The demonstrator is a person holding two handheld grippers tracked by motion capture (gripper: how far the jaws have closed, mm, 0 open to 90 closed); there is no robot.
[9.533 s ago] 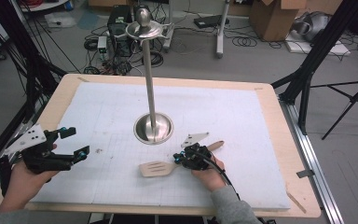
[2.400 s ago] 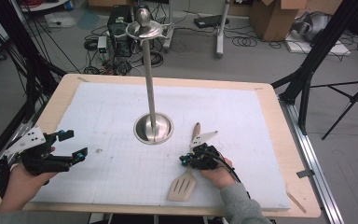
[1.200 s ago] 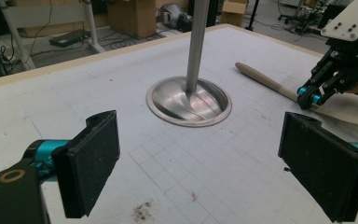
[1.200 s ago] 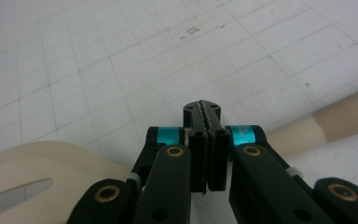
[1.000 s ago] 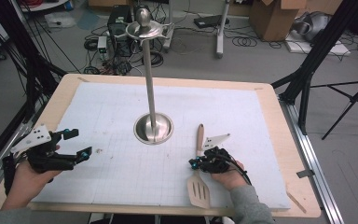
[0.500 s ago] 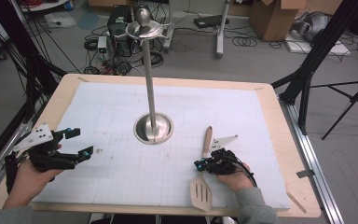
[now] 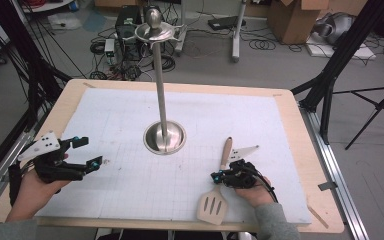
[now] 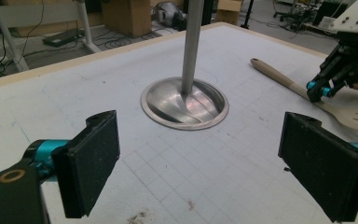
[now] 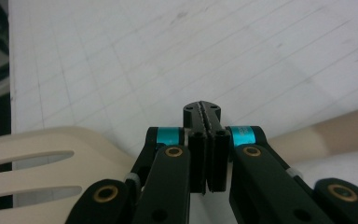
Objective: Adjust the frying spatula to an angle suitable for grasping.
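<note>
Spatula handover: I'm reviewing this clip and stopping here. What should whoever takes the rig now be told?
Left gripper: open, empty, held over the left side of the white mat, jaws facing the metal stand.
Right gripper: jaws shut with nothing between them, tips against the neck of the wooden spatula.
Spatula: flat on the mat, handle pointing toward the stand, slotted blade at the near edge.
Done: spatula lined up lengthwise; not gripped or lifted.
Left: probably open the right jaws and take the handle; where it goes next cannot be told.
</note>
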